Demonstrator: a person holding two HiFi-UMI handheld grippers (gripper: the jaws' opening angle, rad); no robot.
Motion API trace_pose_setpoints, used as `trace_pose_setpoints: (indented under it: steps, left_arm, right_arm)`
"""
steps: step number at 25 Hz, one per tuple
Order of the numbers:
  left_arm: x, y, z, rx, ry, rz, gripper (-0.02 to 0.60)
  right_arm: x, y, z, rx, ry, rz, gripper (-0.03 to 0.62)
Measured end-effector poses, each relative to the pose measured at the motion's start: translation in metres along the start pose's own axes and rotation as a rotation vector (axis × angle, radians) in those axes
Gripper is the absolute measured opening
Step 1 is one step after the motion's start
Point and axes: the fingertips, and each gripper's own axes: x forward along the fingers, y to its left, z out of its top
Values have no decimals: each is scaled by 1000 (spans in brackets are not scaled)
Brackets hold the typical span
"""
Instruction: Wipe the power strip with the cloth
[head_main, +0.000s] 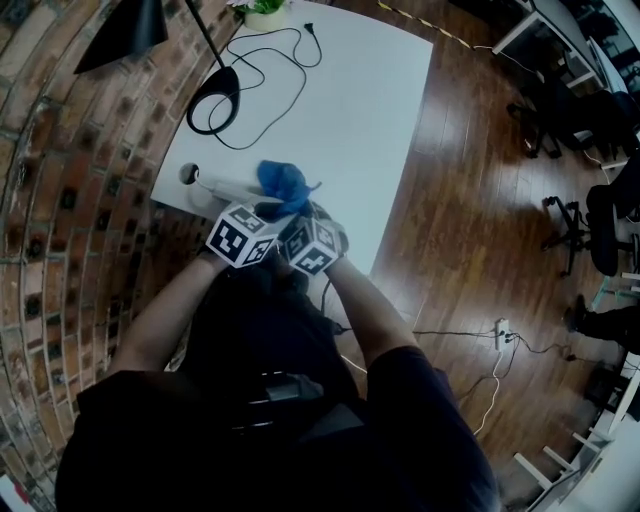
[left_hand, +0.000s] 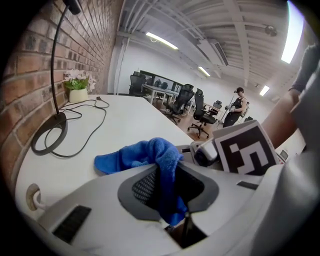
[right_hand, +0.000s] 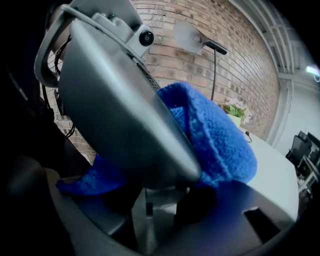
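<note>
The blue cloth (head_main: 284, 182) lies bunched near the white table's front edge, beside the white power strip (head_main: 226, 190) to its left. Both grippers meet at the cloth's near end. My left gripper (head_main: 264, 212) is shut on a hanging fold of the cloth (left_hand: 165, 170), which runs down between its grey pads (left_hand: 142, 187). My right gripper (head_main: 302, 214) comes in close beside it. A thick wad of cloth (right_hand: 220, 145) fills the gap between its jaws, and the left gripper's grey finger (right_hand: 125, 115) hides much of that grip.
A lamp's ring base (head_main: 213, 100) and its looping black cable (head_main: 270, 85) lie further back on the table (head_main: 350, 120), with a potted plant (head_main: 265, 12) at the far edge. A cable hole (head_main: 188, 173) is near the strip. A brick wall (head_main: 60, 200) runs along the left.
</note>
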Motion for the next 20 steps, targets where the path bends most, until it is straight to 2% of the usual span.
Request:
trace_pose_setpoints:
  steps: [3, 6, 15, 20]
  left_arm:
    - [-1, 0, -2, 63, -32, 38, 81]
    - [-1, 1, -2, 95, -47, 62, 80]
    - [-13, 27, -5, 70, -85, 100, 78]
    - [-15, 33, -5, 129, -78, 96, 78]
  right_arm:
    - [0, 0, 0, -6, -5, 1, 176]
    - [0, 1, -1, -1, -1, 7, 175]
    - [-2, 1, -1, -3, 0, 11, 175]
    - [-2, 1, 1, 4, -1, 14, 175]
